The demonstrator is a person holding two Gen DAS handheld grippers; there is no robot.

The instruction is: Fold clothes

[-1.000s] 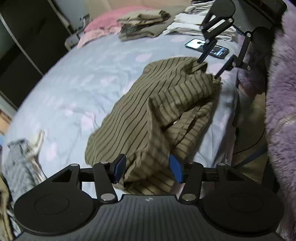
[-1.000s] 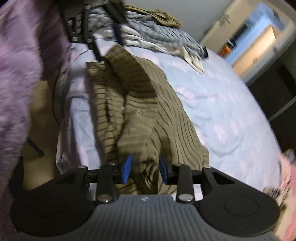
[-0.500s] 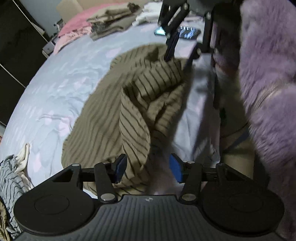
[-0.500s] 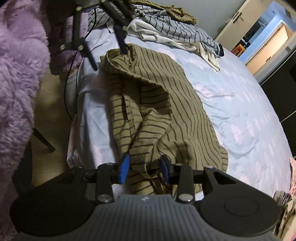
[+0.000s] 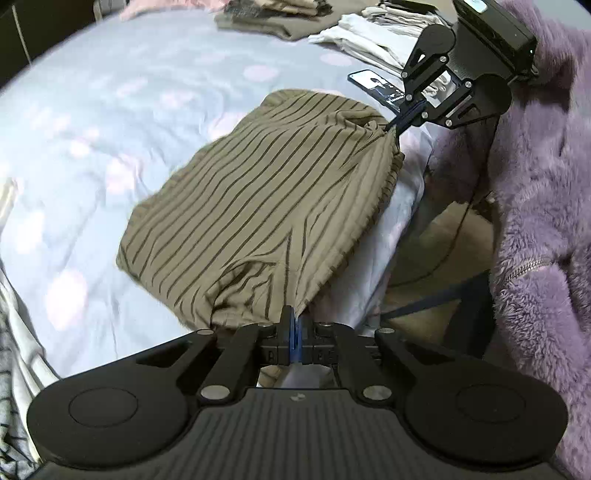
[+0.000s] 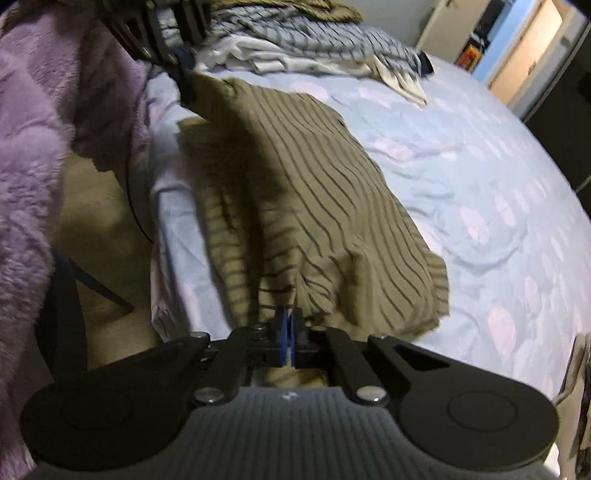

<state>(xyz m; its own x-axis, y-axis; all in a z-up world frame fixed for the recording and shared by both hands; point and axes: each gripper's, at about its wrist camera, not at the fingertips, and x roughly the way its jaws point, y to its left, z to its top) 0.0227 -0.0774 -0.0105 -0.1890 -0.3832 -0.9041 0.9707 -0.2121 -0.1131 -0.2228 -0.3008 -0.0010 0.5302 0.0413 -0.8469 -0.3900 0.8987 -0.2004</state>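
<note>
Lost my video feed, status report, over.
Left gripper and right gripper both shut on striped garment. Garment stretched along bed edge. Nothing in the way.

A bed (image 5: 110, 110) covered by a pale blue sheet with faint pink spots fills most of both views. In the left wrist view a phone (image 5: 373, 85) lies face up on the sheet near the bed's edge, just in front of a stack of folded white clothes (image 5: 373, 37). Farther back sits a folded dark olive pile (image 5: 277, 18). A fluffy purple robe (image 5: 546, 221) fills the right side, above tan floor (image 5: 443, 240). In the right wrist view a heap of unfolded grey striped and white clothes (image 6: 314, 48) lies at the bed's far end, and a lit doorway (image 6: 535, 62) shows beyond.
</note>
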